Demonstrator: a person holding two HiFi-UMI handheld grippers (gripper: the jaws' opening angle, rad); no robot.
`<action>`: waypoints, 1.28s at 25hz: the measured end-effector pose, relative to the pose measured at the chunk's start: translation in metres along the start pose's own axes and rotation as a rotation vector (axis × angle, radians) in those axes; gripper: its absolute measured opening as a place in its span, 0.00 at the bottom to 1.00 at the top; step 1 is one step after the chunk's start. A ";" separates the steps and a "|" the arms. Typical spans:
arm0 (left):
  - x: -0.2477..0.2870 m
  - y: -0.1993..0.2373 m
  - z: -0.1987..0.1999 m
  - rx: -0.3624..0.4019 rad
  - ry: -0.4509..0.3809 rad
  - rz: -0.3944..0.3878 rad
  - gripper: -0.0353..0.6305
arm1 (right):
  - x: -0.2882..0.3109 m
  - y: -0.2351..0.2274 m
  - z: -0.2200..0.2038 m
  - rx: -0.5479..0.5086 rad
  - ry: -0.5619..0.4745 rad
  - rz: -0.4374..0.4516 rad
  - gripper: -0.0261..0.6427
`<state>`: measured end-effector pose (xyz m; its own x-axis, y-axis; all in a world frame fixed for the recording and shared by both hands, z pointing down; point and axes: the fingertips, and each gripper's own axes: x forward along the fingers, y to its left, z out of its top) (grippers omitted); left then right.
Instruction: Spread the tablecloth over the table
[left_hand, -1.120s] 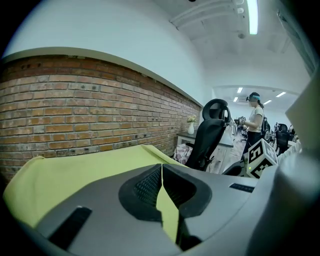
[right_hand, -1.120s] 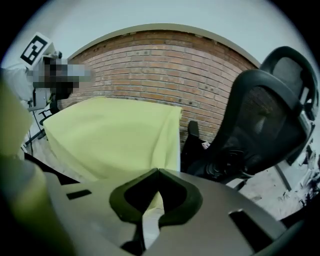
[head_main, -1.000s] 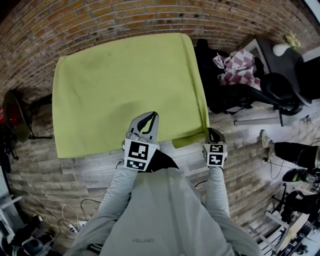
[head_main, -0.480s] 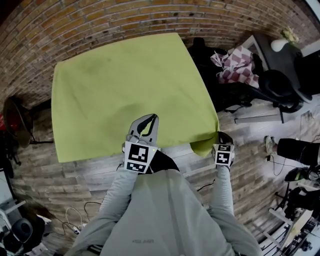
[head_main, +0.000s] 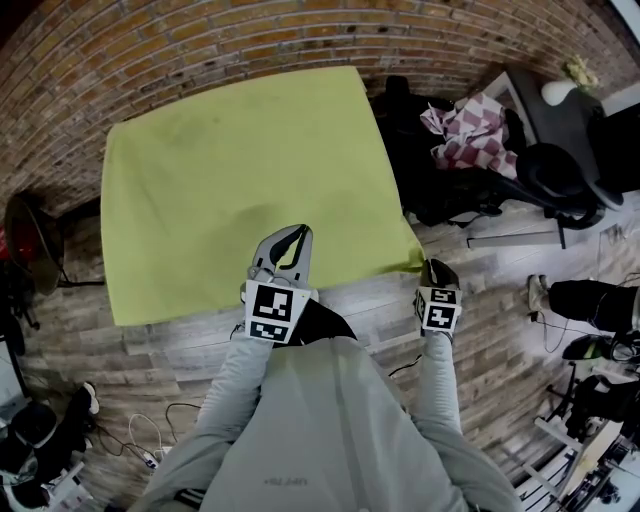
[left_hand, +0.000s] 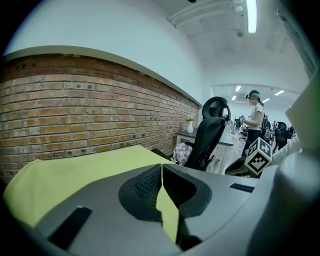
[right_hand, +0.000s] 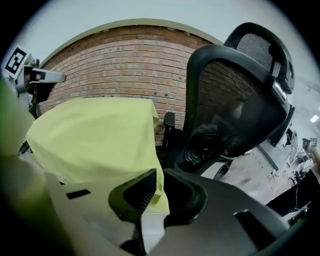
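A yellow-green tablecloth (head_main: 240, 170) covers the table against the brick wall and hangs over its edges. In the head view my left gripper (head_main: 300, 232) is over the middle of the cloth's near edge. Its jaws are shut tip to tip (left_hand: 161, 167), and the cloth (left_hand: 75, 170) shows through the gap behind the tips. No cloth is visibly pinched there. My right gripper (head_main: 432, 265) is at the near right corner, shut (right_hand: 156, 172) on the tablecloth's (right_hand: 95, 135) corner, which hangs down between its jaws.
A black office chair (head_main: 450, 180) with a checked cloth (head_main: 470, 130) on it stands close to the table's right side and fills the right gripper view (right_hand: 235, 100). Cables (head_main: 140, 440) lie on the floor at near left. A person (left_hand: 255, 115) stands far off.
The right gripper pulled the folded near right corner outward to the right, then eased back a little; the corner now lies flatter. The left gripper has stayed put.
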<state>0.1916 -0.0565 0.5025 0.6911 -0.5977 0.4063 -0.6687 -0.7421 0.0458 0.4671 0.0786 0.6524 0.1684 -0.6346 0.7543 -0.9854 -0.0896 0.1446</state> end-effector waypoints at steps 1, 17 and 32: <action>0.000 0.001 0.000 -0.001 -0.001 0.004 0.10 | -0.001 0.001 0.004 -0.003 -0.010 0.003 0.08; -0.021 0.027 0.017 -0.020 -0.060 0.084 0.10 | -0.020 0.059 0.099 -0.085 -0.210 0.122 0.08; -0.154 0.169 0.026 -0.073 -0.134 0.424 0.10 | -0.061 0.221 0.273 -0.198 -0.543 0.368 0.08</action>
<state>-0.0207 -0.0974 0.4234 0.3784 -0.8817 0.2817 -0.9146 -0.4030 -0.0329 0.2325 -0.1120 0.4637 -0.2636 -0.8964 0.3564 -0.9444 0.3151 0.0938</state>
